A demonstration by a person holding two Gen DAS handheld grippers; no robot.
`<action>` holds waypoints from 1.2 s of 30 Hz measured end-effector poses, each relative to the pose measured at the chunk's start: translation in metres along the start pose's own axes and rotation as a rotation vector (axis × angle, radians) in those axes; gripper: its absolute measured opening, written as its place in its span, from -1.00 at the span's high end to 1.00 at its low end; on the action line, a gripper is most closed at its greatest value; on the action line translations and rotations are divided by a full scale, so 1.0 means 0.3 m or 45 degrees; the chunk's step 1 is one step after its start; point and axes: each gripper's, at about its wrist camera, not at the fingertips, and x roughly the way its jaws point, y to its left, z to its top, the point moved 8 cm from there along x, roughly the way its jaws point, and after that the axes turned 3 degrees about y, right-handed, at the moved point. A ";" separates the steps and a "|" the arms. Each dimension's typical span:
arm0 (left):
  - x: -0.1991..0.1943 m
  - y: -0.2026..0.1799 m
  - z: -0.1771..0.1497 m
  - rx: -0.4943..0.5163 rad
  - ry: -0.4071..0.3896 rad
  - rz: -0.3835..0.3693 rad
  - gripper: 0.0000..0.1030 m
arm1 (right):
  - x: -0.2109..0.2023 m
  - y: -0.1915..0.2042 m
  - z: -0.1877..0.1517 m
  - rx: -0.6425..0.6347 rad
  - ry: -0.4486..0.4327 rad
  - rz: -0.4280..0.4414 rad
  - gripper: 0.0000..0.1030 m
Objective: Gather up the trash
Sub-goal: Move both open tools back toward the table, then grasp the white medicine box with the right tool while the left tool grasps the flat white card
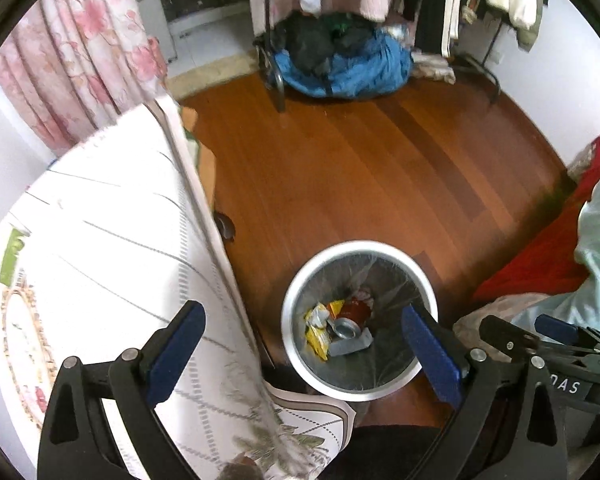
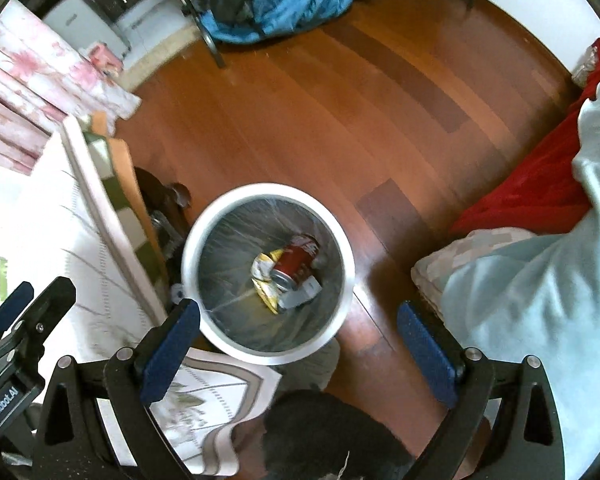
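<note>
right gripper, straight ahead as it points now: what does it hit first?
Probably the bin: it sits between the open jaws of the right gripper, so going on would likely end at the can and wrappers inside. Depth is unclear.

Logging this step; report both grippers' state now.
Left gripper: open, holding nothing.
Right gripper: open, holding nothing.
</note>
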 end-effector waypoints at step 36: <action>-0.114 1.595 -0.170 -0.485 0.026 0.559 -0.95 | 0.386 1.763 -0.005 -0.288 0.172 0.163 -0.18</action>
